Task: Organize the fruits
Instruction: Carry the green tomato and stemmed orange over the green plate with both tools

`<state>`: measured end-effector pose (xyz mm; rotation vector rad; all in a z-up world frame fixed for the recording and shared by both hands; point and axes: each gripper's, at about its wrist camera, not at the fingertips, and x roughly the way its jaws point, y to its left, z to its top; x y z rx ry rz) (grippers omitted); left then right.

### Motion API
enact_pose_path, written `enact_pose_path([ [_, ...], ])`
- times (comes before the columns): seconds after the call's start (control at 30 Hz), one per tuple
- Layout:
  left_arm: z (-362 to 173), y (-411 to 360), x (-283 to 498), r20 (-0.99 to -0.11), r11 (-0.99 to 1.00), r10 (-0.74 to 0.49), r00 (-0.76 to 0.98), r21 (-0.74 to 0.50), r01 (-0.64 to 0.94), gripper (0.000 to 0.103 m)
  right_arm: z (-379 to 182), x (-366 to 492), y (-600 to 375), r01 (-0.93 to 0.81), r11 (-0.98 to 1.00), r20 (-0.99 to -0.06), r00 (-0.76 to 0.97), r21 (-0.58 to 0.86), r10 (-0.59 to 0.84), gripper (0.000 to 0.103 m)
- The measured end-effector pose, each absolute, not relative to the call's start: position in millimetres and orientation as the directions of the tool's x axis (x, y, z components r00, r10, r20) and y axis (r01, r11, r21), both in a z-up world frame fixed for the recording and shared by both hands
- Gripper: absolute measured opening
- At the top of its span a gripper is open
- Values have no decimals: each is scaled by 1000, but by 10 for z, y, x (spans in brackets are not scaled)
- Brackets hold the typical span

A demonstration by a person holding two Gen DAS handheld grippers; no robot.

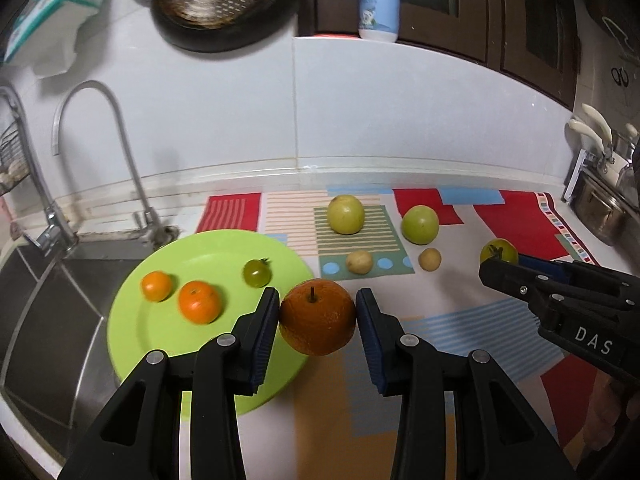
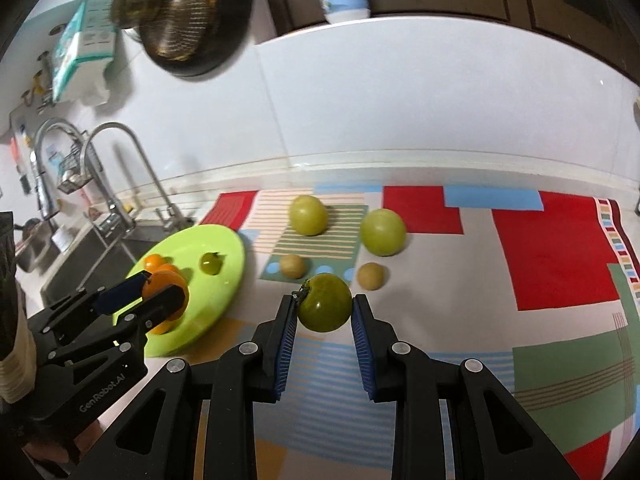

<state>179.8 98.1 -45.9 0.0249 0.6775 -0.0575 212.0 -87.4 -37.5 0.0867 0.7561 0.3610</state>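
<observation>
While both claws carry round fruit, either could roll free.
Left claw (image 1: 317, 318) pinches the orange (image 1: 317, 316) over the plate (image 1: 132, 332) edge; right claw (image 2: 325, 312) pinches the green tomato (image 2: 325, 307) by narrow contact.

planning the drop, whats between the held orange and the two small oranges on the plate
Left wrist view: only bare green plate between the large orange and the small oranges.

Right gripper (image 2: 324, 312) jaws clamp green tomato (image 2: 325, 303); left gripper (image 2: 160, 294) holds orange (image 2: 166, 282) over green plate (image 2: 216, 300).
</observation>
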Motion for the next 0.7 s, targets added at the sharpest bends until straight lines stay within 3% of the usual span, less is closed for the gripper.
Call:
enact_pose_path([
  [0.7, -375, 1846, 1322, -617, 999, 20, 787, 34, 1, 39, -260, 1733, 7, -370, 904, -627, 658, 213, 417, 29],
])
